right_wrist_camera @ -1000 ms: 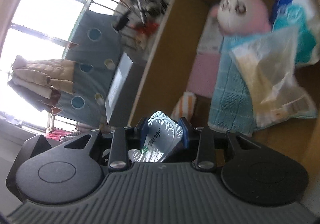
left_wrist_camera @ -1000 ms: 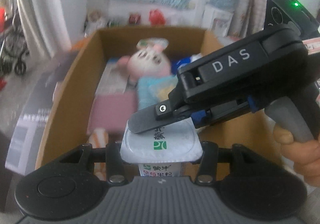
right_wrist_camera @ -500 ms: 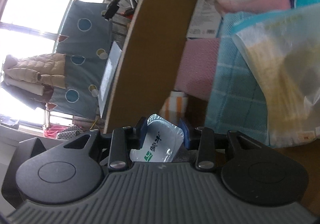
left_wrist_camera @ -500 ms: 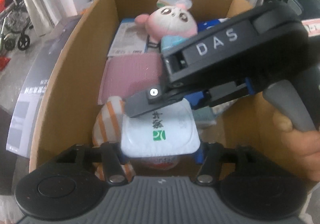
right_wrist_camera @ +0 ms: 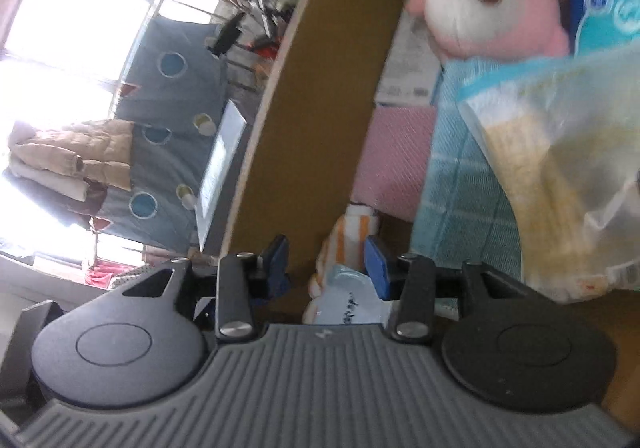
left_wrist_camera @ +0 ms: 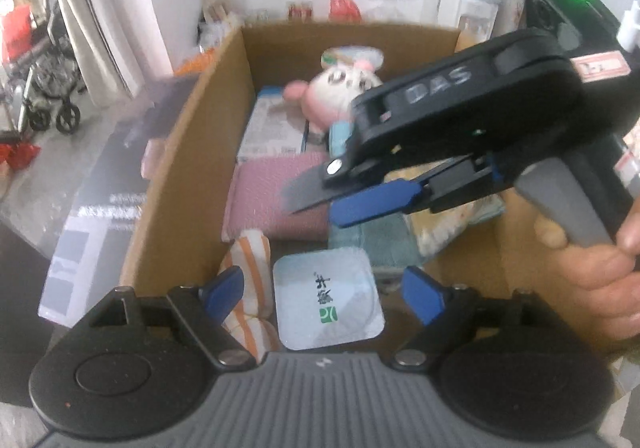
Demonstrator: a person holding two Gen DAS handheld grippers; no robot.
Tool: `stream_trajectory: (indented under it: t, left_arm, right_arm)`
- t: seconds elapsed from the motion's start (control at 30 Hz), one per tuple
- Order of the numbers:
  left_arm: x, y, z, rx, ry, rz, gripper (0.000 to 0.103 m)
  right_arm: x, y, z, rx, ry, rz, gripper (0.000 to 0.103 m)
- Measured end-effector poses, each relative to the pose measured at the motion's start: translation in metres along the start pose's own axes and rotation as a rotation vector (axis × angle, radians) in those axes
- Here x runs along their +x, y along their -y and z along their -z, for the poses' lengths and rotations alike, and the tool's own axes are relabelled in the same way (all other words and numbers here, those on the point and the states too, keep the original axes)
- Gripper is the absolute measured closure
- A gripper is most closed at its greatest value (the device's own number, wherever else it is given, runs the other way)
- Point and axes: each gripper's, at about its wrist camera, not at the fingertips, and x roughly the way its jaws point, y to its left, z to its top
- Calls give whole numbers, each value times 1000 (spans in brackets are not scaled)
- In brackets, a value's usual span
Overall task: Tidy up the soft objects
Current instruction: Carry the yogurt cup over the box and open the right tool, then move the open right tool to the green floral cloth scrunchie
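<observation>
A yogurt cup [left_wrist_camera: 326, 306] with a white foil lid rests upright in the near corner of the cardboard box [left_wrist_camera: 192, 167]. My left gripper [left_wrist_camera: 324, 294] straddles it, jaws opening, the blue pads [left_wrist_camera: 224, 292] clear of its sides. My right gripper [left_wrist_camera: 314, 207] hovers above and behind the cup, jaws opening with nothing between them. In the right wrist view that gripper [right_wrist_camera: 326, 262] shows the cup [right_wrist_camera: 348, 308] low by its pads. An orange-striped cloth [left_wrist_camera: 248, 260] lies left of the cup. A pink plush bunny [left_wrist_camera: 344, 87], pink cloth [left_wrist_camera: 272, 199] and teal towel [left_wrist_camera: 380, 236] lie farther in.
A clear plastic bag [right_wrist_camera: 560, 167] and a blue tissue pack [right_wrist_camera: 600, 7] fill the box's right side. A dark flat carton [left_wrist_camera: 100, 215] leans outside the left wall. A hand [left_wrist_camera: 592, 280] grips the right tool's handle. A stroller [left_wrist_camera: 52, 87] stands far left.
Both grippers were shut on the cup above the box. Their jaws have since spread, the cup sits on the box floor, and the right gripper has drawn up and back from it.
</observation>
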Motion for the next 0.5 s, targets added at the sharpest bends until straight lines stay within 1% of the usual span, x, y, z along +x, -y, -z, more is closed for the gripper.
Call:
stream_trajectory:
  t: [0.07, 0.13, 0.23, 0.3, 0.4, 0.5]
  left_arm:
    - [-13, 4, 5, 3, 61, 0, 7]
    - [-22, 11, 10, 12, 108, -17, 7]
    - [-36, 26, 16, 44, 158, -47, 7]
    - [-47, 37, 18, 54, 208, -48, 7]
    - [-66, 58, 23, 78, 294, -28, 5]
    - [-73, 80, 26, 110, 360, 15, 3]
  right_arm:
    - [-23, -2, 7, -7, 59, -53, 58]
    - [-51, -1, 18, -13, 127, -108, 57]
    - [-99, 8, 44, -8, 240, -186, 54]
    - [-129, 17, 64, 0, 310, -220, 52]
    - [-173, 35, 99, 8, 425, -232, 49]
    - [-212, 53, 135, 29, 545, -208, 46]
